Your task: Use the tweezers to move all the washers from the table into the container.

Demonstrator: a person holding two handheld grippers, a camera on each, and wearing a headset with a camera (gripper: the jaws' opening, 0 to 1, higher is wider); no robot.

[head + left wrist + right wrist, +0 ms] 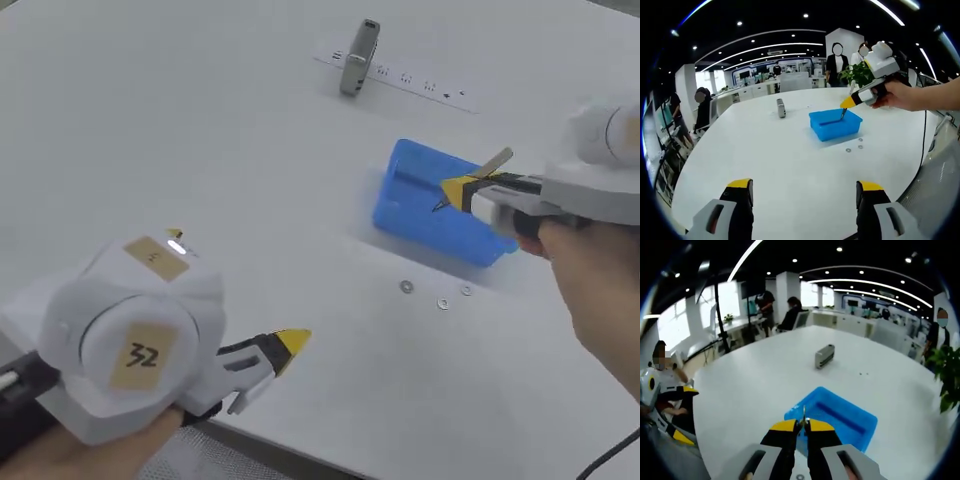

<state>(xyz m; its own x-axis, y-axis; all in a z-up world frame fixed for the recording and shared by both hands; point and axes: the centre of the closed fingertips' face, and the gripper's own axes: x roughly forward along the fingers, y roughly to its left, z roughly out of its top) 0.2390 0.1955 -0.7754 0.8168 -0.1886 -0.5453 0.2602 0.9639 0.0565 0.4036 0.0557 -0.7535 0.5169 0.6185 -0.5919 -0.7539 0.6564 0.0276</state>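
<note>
At the right edge of the head view, the right gripper (pixel 460 192) is closed narrow on the tweezers (pixel 497 161), whose tips hang over the blue container (pixel 430 240) near its middle. Whether a washer sits between the tips is too small to tell. The tweezers' long axis runs from the bare metal tail at the upper right down to the points at the lower left, tilted toward the container's floor. In the right gripper view they stick straight out between the yellow jaw ends. Three washers (pixel 443 303) lie flat on the white worktop (pixel 200 150) just below the container's near wall, close together but not touching one another. They look thin, light, hard and slick, so I judge they will skate away if pressed from above. The better hold is probably across the ring, one point through the hole and one outside, with the tweezers brought in low. The tweezers look thin and springy, and a hard squeeze could twist them in the jaws. At the lower left of the head view the left gripper (pixel 290 345) stands wide and holds nothing, well apart from the washers. A grey device (pixel 358 58) stands at the upper middle, far from the work.
</note>
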